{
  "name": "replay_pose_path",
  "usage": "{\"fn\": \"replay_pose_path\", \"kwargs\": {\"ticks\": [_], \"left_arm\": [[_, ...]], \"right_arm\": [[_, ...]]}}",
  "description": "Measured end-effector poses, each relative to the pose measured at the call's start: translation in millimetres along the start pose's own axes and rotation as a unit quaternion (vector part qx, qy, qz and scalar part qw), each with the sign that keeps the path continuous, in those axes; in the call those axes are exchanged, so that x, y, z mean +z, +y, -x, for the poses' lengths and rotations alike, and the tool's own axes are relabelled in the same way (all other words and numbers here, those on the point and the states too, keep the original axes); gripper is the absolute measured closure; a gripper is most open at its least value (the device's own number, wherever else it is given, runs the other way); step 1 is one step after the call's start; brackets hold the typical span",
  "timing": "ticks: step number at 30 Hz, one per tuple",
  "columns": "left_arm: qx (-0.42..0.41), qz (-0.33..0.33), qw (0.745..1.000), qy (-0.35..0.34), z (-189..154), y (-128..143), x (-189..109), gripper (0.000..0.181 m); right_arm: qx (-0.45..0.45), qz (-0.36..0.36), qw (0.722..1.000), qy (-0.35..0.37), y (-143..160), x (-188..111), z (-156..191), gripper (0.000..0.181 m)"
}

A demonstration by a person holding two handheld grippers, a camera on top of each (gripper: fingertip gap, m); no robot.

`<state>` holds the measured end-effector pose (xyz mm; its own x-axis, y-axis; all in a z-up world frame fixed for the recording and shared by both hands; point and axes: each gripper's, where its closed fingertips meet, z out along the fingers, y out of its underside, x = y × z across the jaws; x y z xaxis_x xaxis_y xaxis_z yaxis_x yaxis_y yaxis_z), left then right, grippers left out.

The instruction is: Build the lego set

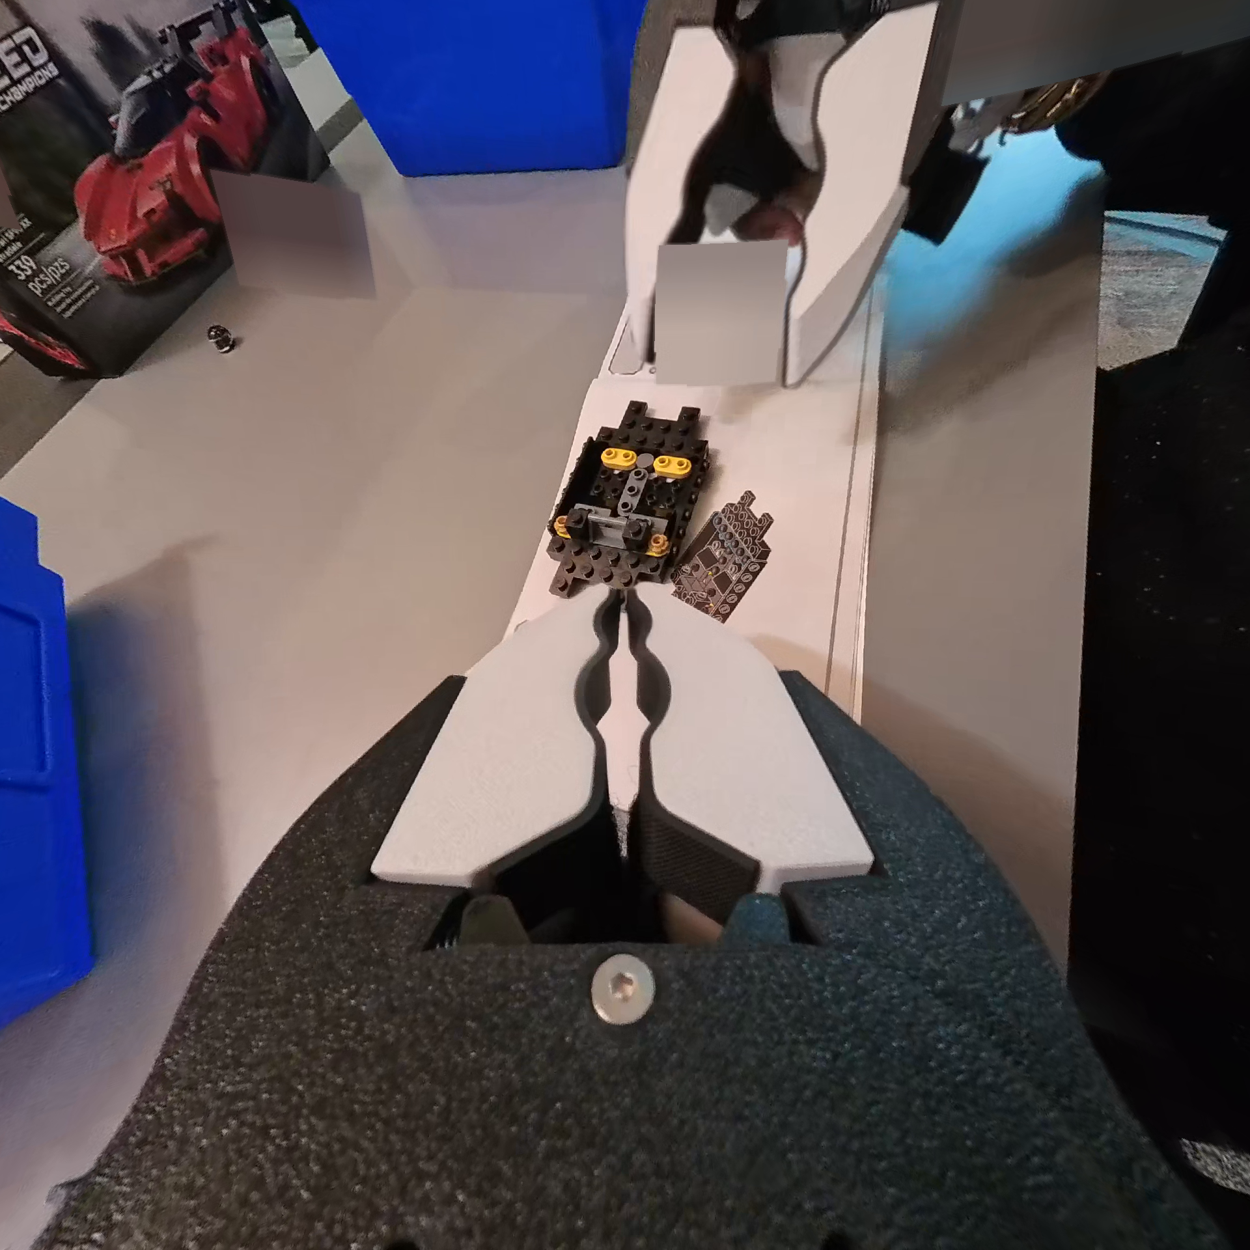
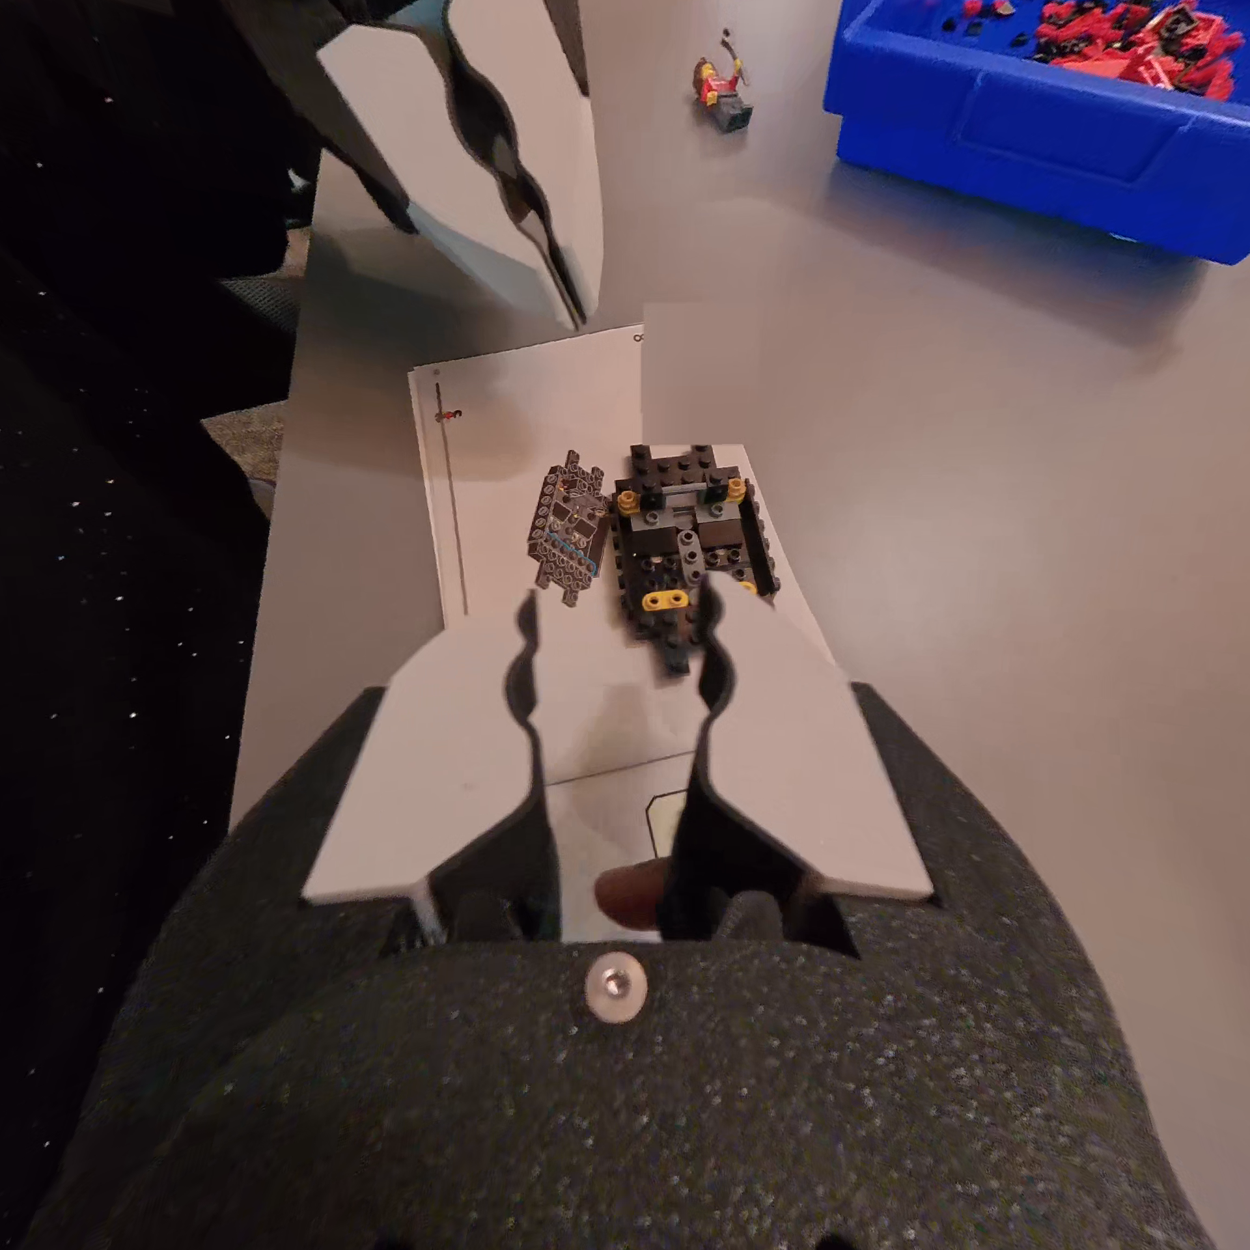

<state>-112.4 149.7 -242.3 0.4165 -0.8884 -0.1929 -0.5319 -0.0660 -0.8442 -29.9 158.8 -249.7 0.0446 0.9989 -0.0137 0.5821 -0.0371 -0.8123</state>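
Left wrist view is showing the left gripper [image 1: 619, 598] with jaws nearly closed, their tips touching the near edge of the black Lego chassis [image 1: 632, 504], which is lying on the white instruction booklet [image 1: 798, 541] on the grey desk [image 1: 338, 507]. Right wrist view is showing the right gripper [image 2: 619, 602] with jaws spread wide, hovering over that chassis [image 2: 690, 541] and holding nothing. Beyond, a minifigure [image 2: 722, 88] and a blue parts bin [image 2: 1042, 128] are sitting.
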Motion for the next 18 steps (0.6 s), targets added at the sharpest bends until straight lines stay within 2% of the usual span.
{"fn": "replay_pose_path", "kwargs": {"ticks": [1, 2, 4, 6, 8, 9, 10, 11, 12, 13, 15, 17, 18], "left_arm": [[0.000, 0.000, 1.000, 0.002, -0.7, 0.0, 0.9, 0.179], [0.001, -0.001, 1.000, 0.004, -1.7, -0.3, 1.6, 0.179], [0.003, -0.001, 1.000, 0.007, -3.5, -0.1, 2.9, 0.176], [0.002, -0.003, 1.000, -0.004, 0.4, -1.6, 3.6, 0.158], [-0.022, -0.021, 0.999, -0.025, 10.4, -11.9, 4.4, 0.123], [-0.039, -0.035, 0.998, -0.034, 16.1, -19.5, 4.6, 0.106], [-0.056, -0.048, 0.996, -0.045, 23.0, -26.9, 4.8, 0.092], [-0.060, -0.057, 0.995, -0.049, 27.9, -33.0, 4.5, 0.106], [-0.050, -0.064, 0.995, -0.053, 32.4, -38.6, 2.9, 0.157], [-0.047, -0.074, 0.993, -0.079, 43.0, -45.9, 1.1, 0.181], [-0.049, -0.074, 0.992, -0.089, 53.3, -59.2, 2.8, 0.181], [-0.037, -0.070, 0.993, -0.089, 56.5, -72.1, 9.4, 0.181], [-0.029, -0.068, 0.992, -0.099, 59.6, -77.7, 13.4, 0.181]], "right_arm": [[0.004, 0.001, 1.000, 0.006, 0.1, -0.1, -1.6, 0.126], [0.006, 0.001, 1.000, 0.009, 0.8, -0.8, -2.2, 0.128], [-0.005, -0.001, 1.000, -0.003, 1.6, -5.4, 2.5, 0.181], [-0.022, 0.000, 1.000, -0.002, 1.1, -13.9, 5.1, 0.181], [-0.029, 0.003, 0.999, 0.028, 0.2, -29.2, -1.3, 0.180], [-0.027, 0.002, 0.999, 0.047, -0.5, -39.8, -6.0, 0.172], [-0.022, 0.000, 0.997, 0.067, -1.3, -52.6, -11.3, 0.151], [-0.017, 0.001, 0.996, 0.085, -0.3, -68.0, -16.3, 0.135], [-0.020, 0.005, 0.995, 0.100, 2.0, -86.9, -20.4, 0.146], [-0.029, 0.006, 0.993, 0.118, 3.7, -109.1, -25.1, 0.181], [-0.039, 0.003, 0.985, 0.166, 4.3, -160.6, -41.7, 0.181], [-0.048, 0.030, 0.974, 0.217, 8.0, -216.4, -67.8, 0.177], [-0.058, 0.054, 0.968, 0.239, 11.0, -243.7, -83.7, 0.157]]}}
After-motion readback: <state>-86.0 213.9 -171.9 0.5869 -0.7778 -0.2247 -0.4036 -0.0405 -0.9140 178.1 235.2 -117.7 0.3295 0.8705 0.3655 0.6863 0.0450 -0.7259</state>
